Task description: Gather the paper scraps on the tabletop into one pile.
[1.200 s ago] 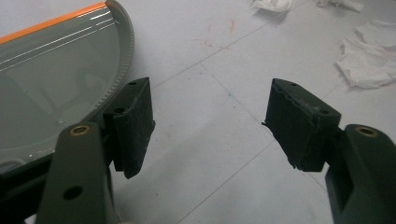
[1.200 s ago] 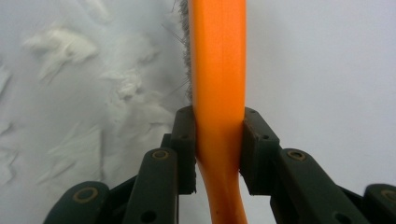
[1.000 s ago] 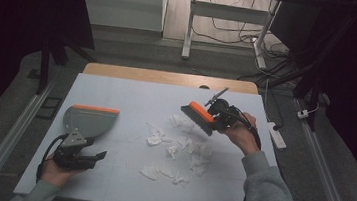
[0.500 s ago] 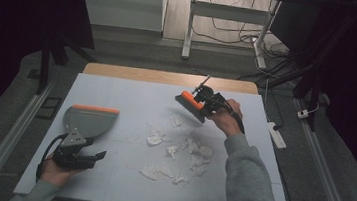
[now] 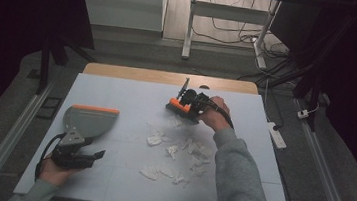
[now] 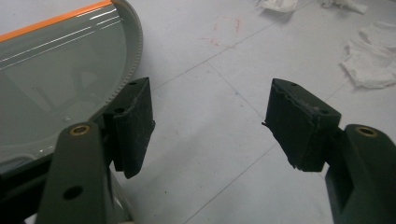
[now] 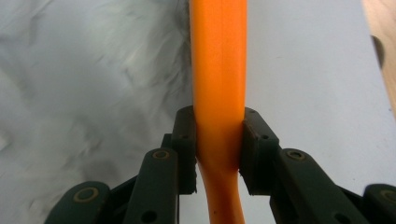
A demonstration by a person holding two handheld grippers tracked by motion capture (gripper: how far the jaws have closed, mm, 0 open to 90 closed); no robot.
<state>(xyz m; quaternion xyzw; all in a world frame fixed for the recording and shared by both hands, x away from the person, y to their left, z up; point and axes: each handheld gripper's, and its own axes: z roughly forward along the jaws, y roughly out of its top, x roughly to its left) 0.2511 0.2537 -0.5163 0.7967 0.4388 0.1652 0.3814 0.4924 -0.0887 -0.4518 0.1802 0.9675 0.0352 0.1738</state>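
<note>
Several crumpled paper scraps (image 5: 176, 153), judged light and soft, lie mid-table. A stiff orange brush (image 5: 180, 105) is clamped at its handle by the right gripper (image 5: 191, 104), just beyond the scraps. The left gripper (image 6: 210, 121) is held spread and empty beside the dustpan (image 5: 89, 120) at near left.

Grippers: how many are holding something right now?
1. The right gripper is clamped on the orange brush handle at the table's far side. The left gripper sits open beside the grey dustpan, gripping nothing.

Dim room, bright tabletop

Light falls on the table (image 5: 117, 94); surroundings go nearly black. Glare streaks the dustpan (image 6: 56, 60), and the orange handle (image 7: 218, 70) looks soft and blurry.
</note>
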